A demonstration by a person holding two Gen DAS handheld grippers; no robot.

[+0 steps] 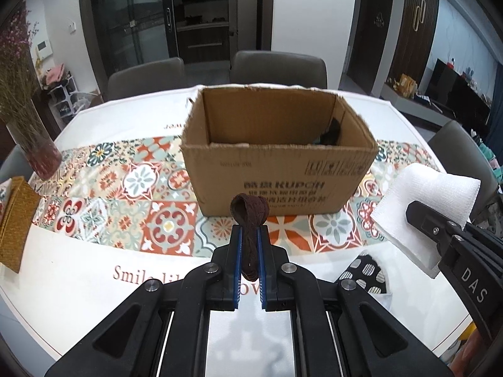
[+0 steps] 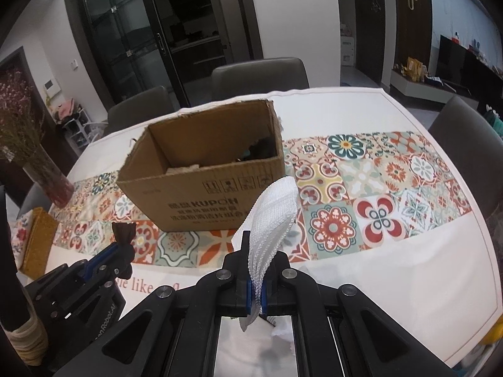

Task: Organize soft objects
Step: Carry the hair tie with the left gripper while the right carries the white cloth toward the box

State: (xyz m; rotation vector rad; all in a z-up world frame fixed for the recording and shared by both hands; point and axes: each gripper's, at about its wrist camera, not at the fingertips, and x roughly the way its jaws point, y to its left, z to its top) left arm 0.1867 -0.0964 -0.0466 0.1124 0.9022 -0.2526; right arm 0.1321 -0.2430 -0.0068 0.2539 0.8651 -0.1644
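Observation:
An open cardboard box (image 1: 276, 169) (image 2: 204, 182) stands on the patterned runner in the middle of the table, with dark items in its far right corner. My left gripper (image 1: 250, 235) is shut on a folded dark brown cloth (image 1: 250, 212), held above the table in front of the box; the right wrist view shows it at lower left (image 2: 124, 238). My right gripper (image 2: 257, 276) is shut on a folded white waffle cloth (image 2: 276, 213), which rises before the box's right front corner. That white cloth (image 1: 427, 201) also appears at the right of the left wrist view.
A glass vase of dried flowers (image 1: 34, 144) stands at the table's left, with a mustard woven mat (image 1: 15, 220) near it. A black-and-white spotted cloth (image 1: 364, 271) lies on the table at the right front. Grey chairs (image 1: 276, 66) surround the table.

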